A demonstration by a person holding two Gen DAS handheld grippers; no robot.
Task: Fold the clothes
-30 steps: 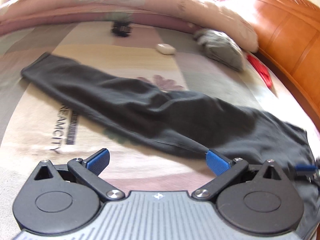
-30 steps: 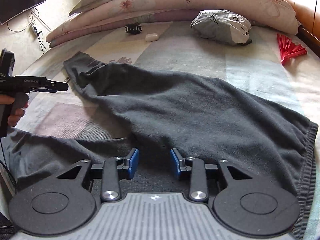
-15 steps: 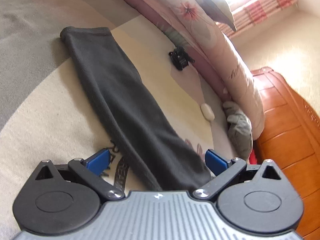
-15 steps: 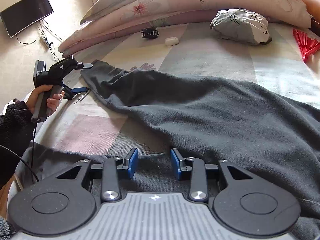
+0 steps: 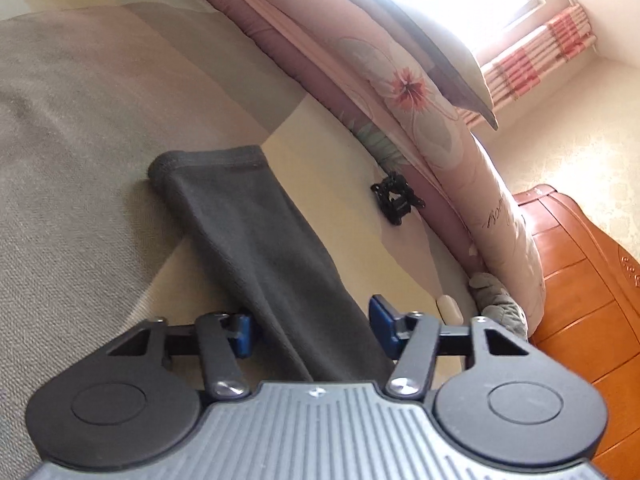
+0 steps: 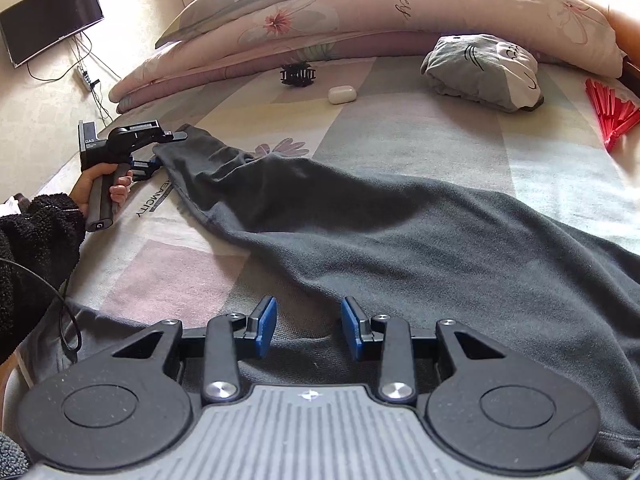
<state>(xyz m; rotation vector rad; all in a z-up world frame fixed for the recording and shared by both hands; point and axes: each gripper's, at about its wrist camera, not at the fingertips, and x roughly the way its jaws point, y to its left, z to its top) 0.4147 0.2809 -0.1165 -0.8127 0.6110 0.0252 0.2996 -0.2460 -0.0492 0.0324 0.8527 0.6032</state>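
Since a second ago our left gripper (image 5: 310,330) has swung up along the dark grey trousers (image 6: 400,248) to the leg near its cuff (image 5: 208,158), jaws spread astride the cloth. Across the bed (image 6: 440,132) the trousers sprawl rumpled toward its left edge, waistband cut off at right. Our right gripper (image 6: 308,328) hovers spread above the near fabric. Bare sheet lies beyond; hair clip (image 6: 298,74), white case (image 6: 342,94).
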